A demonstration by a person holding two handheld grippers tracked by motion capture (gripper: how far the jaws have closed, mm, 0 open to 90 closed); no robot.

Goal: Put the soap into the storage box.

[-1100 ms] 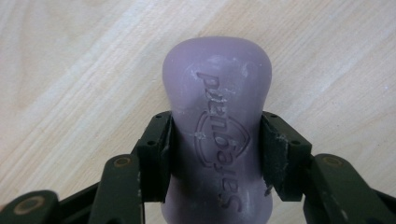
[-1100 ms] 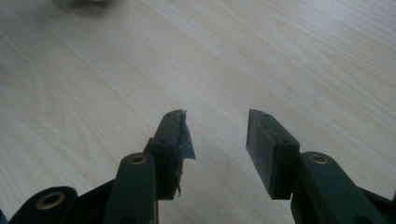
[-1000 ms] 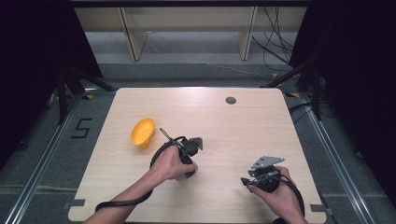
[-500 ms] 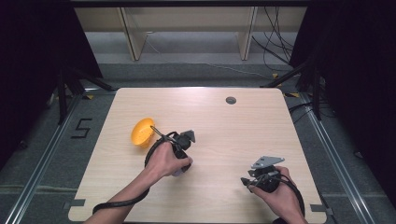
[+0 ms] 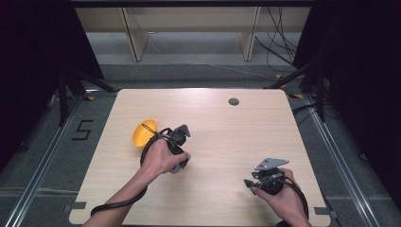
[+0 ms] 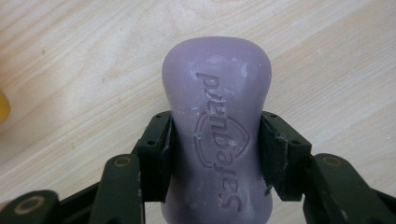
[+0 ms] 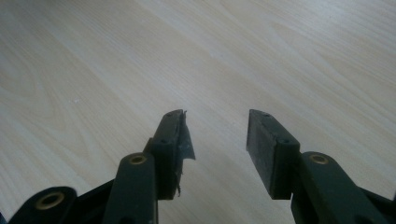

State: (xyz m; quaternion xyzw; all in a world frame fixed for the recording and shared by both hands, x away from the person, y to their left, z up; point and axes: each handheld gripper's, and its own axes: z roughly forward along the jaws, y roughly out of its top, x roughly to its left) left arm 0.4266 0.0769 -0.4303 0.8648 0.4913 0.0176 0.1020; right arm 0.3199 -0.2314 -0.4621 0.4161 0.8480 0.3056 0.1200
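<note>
Grey floor and dark curtains sit around my pale wood worktop in the high view. Wooden shelf legs stand behind it, and black cables lie on the floor at the far right. A small dark round spot is near the far edge of the worktop. An orange bowl lies on its side at the left. My left gripper is just beside that bowl, with my left hand around it. A bit of purple peeks out under the hand. My right gripper is low at the right, well apart from the left one, and my right hand holds it near the front edge.

From the left gripper view, I see a purple bar of soap between my two black jaws. The jaws are clenched on it, one pad on each side at its narrow waist. The soap has letters pressed into its top. It points away from me over the wood. A tiny bit of orange shows at the left edge.

From the right gripper view, my jaws are released, with a clear gap between them and nothing inside. Bare wood lies under them. The left pad has a torn, frayed edge.
</note>
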